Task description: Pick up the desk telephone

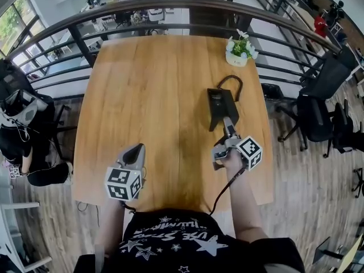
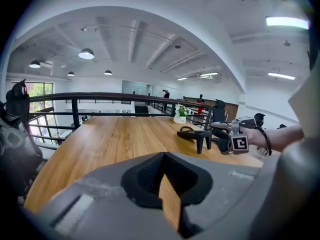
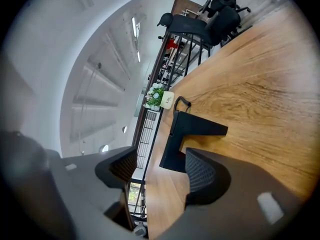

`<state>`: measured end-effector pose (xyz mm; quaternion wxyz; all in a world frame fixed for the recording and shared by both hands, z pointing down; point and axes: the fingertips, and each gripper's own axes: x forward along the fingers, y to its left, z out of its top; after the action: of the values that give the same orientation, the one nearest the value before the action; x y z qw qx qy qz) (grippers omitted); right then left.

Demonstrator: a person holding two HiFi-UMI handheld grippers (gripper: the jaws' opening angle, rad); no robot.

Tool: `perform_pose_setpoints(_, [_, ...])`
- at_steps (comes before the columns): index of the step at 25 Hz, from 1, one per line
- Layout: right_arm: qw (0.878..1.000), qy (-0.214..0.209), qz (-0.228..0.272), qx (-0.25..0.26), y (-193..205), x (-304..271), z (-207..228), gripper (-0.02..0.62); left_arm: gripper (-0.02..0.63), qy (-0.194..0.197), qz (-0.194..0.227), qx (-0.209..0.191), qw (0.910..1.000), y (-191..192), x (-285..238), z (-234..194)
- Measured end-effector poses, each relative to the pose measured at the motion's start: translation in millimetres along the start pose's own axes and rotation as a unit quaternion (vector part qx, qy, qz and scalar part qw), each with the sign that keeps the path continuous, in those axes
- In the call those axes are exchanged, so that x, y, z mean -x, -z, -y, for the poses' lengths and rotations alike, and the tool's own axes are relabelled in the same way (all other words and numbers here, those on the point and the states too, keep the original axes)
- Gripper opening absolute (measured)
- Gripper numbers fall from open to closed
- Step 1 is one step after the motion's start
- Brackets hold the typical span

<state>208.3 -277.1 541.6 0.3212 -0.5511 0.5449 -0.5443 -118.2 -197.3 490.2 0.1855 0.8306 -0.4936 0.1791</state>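
Note:
The desk telephone point(image 1: 219, 104) is a black wedge-shaped unit on the wooden table point(image 1: 148, 95), right of centre, with a looped cord at its far end. My right gripper point(image 1: 228, 125) is rolled onto its side just short of the phone's near end. Its jaws stand wide open with nothing between them. In the right gripper view the telephone point(image 3: 187, 134) lies just beyond the right gripper point(image 3: 162, 169). My left gripper point(image 1: 135, 151) hovers over the table's near left, shut and empty. From the left gripper point(image 2: 162, 156) the telephone point(image 2: 196, 134) and right gripper point(image 2: 217, 135) show at the right.
A small white pot of flowers point(image 1: 239, 50) stands at the table's far right corner. A dark curved railing point(image 1: 170, 4) runs round the table's far side. Black office chairs point(image 1: 318, 95) stand to the right, and a bag-laden chair point(image 1: 23, 129) to the left.

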Motion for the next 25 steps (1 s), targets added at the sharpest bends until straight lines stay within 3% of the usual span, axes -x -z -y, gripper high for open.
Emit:
perform_pose_setpoints(8, [1.0, 0.019, 0.004, -0.008, -8, -23, 11, 0.302, 0.002, 0.012, -0.015, 0.003, 0.9998, 0, -19, -4])
perform_pose_setpoints(13, [0.998, 0.01, 0.022, -0.054, -14, -37, 17, 0.303, 0.002, 0.02, -0.025, 0.004, 0.9995, 4, -29, -4])
perform_pose_setpoints(25, [0.998, 0.028, 0.03, -0.047, -22, -64, 23, 0.296, 0.002, 0.018, -0.034, 0.013, 0.9992, 11, -41, -10])
